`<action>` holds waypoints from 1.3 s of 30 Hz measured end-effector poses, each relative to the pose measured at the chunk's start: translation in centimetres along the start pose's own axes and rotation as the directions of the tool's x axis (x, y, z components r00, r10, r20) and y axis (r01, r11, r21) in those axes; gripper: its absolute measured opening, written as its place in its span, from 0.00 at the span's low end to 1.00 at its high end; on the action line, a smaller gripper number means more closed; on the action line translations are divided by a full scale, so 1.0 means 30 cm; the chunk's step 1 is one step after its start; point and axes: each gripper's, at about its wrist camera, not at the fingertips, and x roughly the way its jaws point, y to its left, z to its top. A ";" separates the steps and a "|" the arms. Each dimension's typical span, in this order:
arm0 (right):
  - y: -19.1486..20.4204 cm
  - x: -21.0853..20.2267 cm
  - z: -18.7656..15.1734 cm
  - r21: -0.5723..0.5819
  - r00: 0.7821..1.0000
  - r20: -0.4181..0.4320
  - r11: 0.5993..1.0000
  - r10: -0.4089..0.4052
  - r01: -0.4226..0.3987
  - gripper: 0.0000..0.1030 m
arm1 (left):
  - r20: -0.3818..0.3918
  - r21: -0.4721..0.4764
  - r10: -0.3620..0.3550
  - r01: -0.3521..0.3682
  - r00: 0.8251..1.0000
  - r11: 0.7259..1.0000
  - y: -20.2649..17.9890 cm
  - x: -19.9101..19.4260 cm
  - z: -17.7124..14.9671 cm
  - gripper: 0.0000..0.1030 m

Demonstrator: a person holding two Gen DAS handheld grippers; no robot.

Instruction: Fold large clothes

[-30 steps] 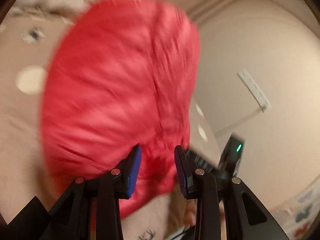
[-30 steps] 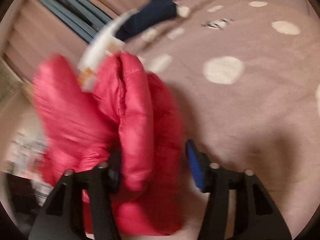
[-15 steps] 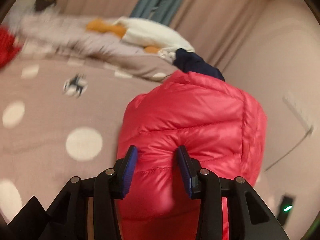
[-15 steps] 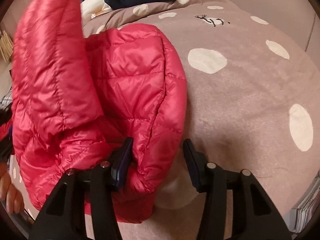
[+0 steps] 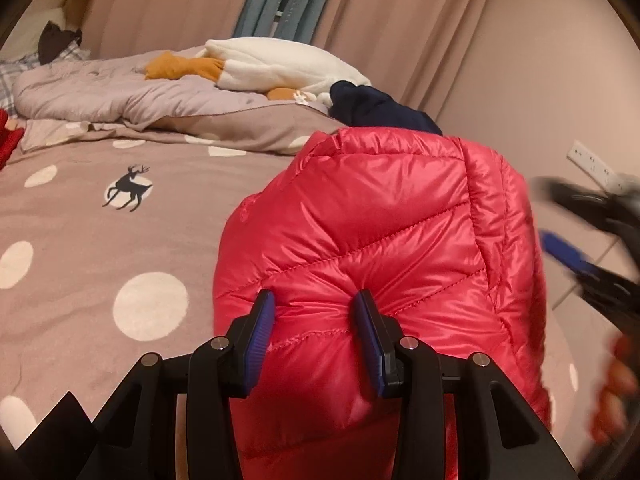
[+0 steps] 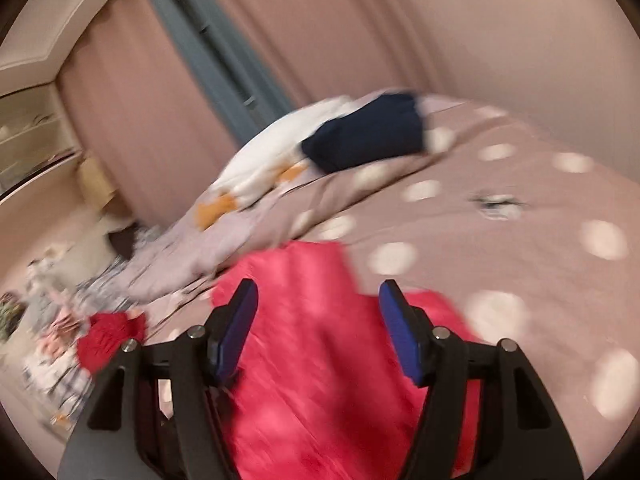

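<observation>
My left gripper point(image 5: 314, 322) pinched a ridge of the red puffer jacket point(image 5: 384, 240) to pin the fold on the bed point(image 5: 100, 240); my right gripper point(image 6: 318, 320) was opening, jaws clear above it

I see a red quilted puffer jacket point(image 5: 380, 248) of glossy, slick synthetic cloth with stitched seams. The bedcover point(image 5: 100, 240) beneath it is matt, soft brown cloth with pale dots. At the bed's far edge lie a fleecy white plush toy point(image 5: 280, 64) and a matt navy garment point(image 5: 376, 110). My left gripper point(image 5: 314, 316) is matt black plastic with ribbed blue pads point(image 5: 262, 332) and small metal pins. The curtains point(image 5: 380, 24) are matt pink cloth.
</observation>
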 end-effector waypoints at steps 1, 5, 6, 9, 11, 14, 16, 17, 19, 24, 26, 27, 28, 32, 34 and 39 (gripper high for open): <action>-0.004 0.103 -0.004 -0.020 0.997 -0.066 0.999 -0.047 0.045 0.57 | 0.003 0.005 0.008 -0.008 1.000 1.000 0.003 0.000 0.000 0.39; -0.172 0.331 -0.135 -0.011 0.968 -0.175 0.984 -0.178 0.179 0.59 | 0.032 -0.001 0.008 -0.008 0.999 1.000 0.018 -0.016 -0.003 0.56; -0.220 0.324 -0.153 0.049 0.976 -0.160 0.986 -0.149 0.158 0.59 | 0.030 -0.030 0.003 -0.002 1.000 1.000 0.025 -0.023 0.001 0.60; -0.313 0.262 -0.205 0.130 0.985 -0.099 0.980 -0.139 0.151 0.59 | 0.049 -0.066 -0.031 0.034 0.998 0.997 0.024 -0.043 0.011 0.60; -0.316 0.238 -0.229 0.113 0.982 -0.093 0.978 -0.164 0.174 0.59 | 0.078 -0.040 0.025 -0.021 0.997 0.999 0.002 -0.046 0.014 0.60; -0.260 0.226 -0.244 0.053 0.972 -0.098 0.974 -0.214 0.220 0.59 | 0.116 0.008 0.146 -0.148 0.982 0.989 -0.044 -0.018 0.010 0.60; -0.240 0.222 -0.250 0.031 0.967 -0.090 0.969 -0.240 0.244 0.59 | 0.055 0.027 0.128 -0.129 0.990 0.991 -0.052 0.040 0.003 0.59; -0.224 0.229 -0.247 0.032 0.966 -0.087 0.969 -0.242 0.246 0.59 | 0.035 0.029 0.096 -0.097 0.995 0.995 -0.047 0.061 0.000 0.59; -0.237 0.253 -0.236 0.048 0.968 -0.089 0.969 -0.236 0.241 0.59 | 0.010 -0.026 0.013 -0.013 1.000 1.000 -0.005 0.094 -0.005 0.59; -0.238 0.283 -0.243 0.033 0.962 -0.093 0.965 -0.255 0.259 0.59 | 0.065 0.017 0.052 -0.054 0.996 0.998 -0.009 0.126 -0.047 0.61; -0.239 0.284 -0.248 0.032 0.962 -0.089 0.964 -0.258 0.262 0.59 | 0.100 0.046 0.086 -0.091 0.991 0.995 -0.032 0.125 -0.061 0.61; -0.245 0.285 -0.249 0.040 0.963 -0.087 0.966 -0.253 0.257 0.59 | 0.119 0.055 0.100 -0.107 0.988 0.993 -0.041 0.127 -0.068 0.61; -0.251 0.286 -0.250 0.049 0.965 -0.086 0.967 -0.246 0.251 0.59 | 0.128 0.060 0.108 -0.117 0.986 0.991 -0.046 0.128 -0.072 0.61; -0.260 0.293 -0.248 0.061 0.967 -0.090 0.967 -0.240 0.246 0.59 | 0.151 0.070 0.129 -0.141 0.980 0.988 -0.052 0.133 -0.072 0.62; -0.258 0.295 -0.248 0.058 0.966 -0.089 0.967 -0.243 0.248 0.59 | 0.151 0.070 0.129 -0.141 0.980 0.988 -0.051 0.133 -0.072 0.61; -0.254 0.292 -0.248 0.059 0.967 -0.086 0.968 -0.240 0.245 0.59 | 0.155 0.070 0.128 -0.141 0.980 0.988 -0.049 0.130 -0.070 0.62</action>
